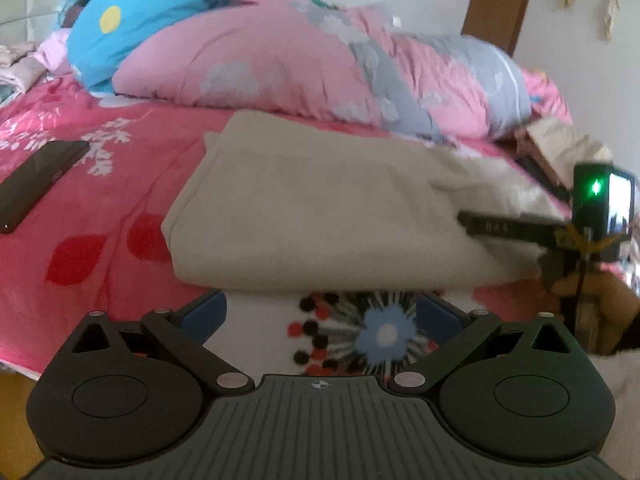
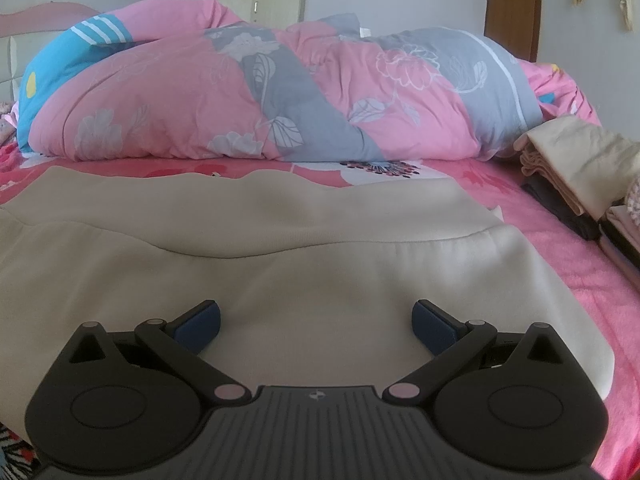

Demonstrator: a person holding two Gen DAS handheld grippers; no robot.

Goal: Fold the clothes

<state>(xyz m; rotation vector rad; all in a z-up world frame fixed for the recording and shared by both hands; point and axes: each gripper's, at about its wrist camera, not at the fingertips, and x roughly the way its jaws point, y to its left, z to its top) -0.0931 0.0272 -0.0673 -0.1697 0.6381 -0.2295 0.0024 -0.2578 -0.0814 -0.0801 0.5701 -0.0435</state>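
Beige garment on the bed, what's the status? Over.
Left gripper open, just short of beige garment. Right gripper open above it. Garment partly folded on pink bedsheet. Phone lies well clear.

Beige garment (image 1: 312, 204) lies folded flat on the pink bedsheet; ribbed hem showing.

Beige garment (image 2: 280, 280) cut off left; underside hidden.

Both wrist cameras look low across the bed toward the quilt (image 1: 256, 64), sharing the beige garment (image 2: 320, 248)
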